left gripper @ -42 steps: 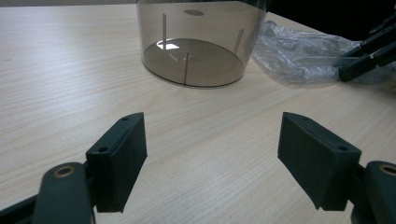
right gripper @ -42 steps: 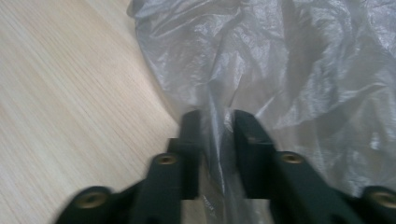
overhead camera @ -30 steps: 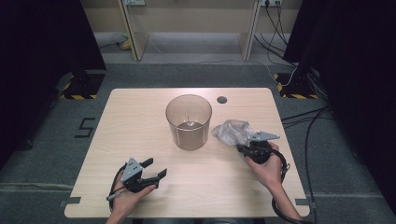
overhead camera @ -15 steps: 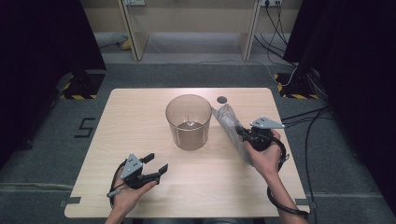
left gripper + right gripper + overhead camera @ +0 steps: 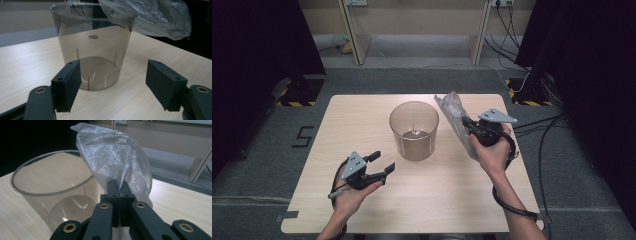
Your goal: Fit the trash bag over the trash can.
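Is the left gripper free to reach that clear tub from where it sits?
Probably yes. The left gripper is open and points at the tub, with bare table between them. The bag, held by the right gripper, hangs at the tub's far side.

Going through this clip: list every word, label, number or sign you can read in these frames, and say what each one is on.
"5": a black mark on the grey floor, left of the table, in the high view.
Black-and-yellow hazard stripes, no lettering: on the dark bases at floor level, left and right of the table.
Nothing is readable on the clear bin, the plastic bag, or either gripper, left or right.
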`<state>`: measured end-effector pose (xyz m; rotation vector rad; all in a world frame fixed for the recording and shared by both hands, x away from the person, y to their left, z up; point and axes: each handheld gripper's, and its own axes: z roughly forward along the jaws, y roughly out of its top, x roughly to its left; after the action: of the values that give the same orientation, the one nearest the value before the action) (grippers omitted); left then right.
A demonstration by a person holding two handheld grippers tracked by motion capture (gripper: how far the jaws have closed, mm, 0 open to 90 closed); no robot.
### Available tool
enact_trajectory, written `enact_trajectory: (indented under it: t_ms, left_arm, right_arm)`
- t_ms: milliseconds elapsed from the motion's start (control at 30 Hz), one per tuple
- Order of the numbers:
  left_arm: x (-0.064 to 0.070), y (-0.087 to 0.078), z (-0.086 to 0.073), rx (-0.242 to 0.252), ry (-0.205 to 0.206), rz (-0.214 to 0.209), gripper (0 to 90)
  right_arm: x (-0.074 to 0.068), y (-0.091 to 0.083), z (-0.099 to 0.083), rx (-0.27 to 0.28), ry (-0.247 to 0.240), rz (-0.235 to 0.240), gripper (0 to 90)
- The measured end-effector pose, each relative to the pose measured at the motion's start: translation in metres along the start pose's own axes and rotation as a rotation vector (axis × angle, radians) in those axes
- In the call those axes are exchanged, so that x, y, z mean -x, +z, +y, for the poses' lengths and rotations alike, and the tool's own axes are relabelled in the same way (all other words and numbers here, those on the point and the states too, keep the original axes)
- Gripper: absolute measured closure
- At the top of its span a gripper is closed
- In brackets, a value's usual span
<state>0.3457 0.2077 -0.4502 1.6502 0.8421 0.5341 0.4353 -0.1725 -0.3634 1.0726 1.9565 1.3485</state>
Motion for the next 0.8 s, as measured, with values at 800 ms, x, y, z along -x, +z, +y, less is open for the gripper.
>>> enact_trajectory:
  t_ms: [800]
  left_arm:
    - [-0.006,0.015,0.034,0.026,0.026,-0.001,27.4]
  right_arm:
    - [-0.026,0.033,0.063,0.096,-0.046,0.038,90.0]
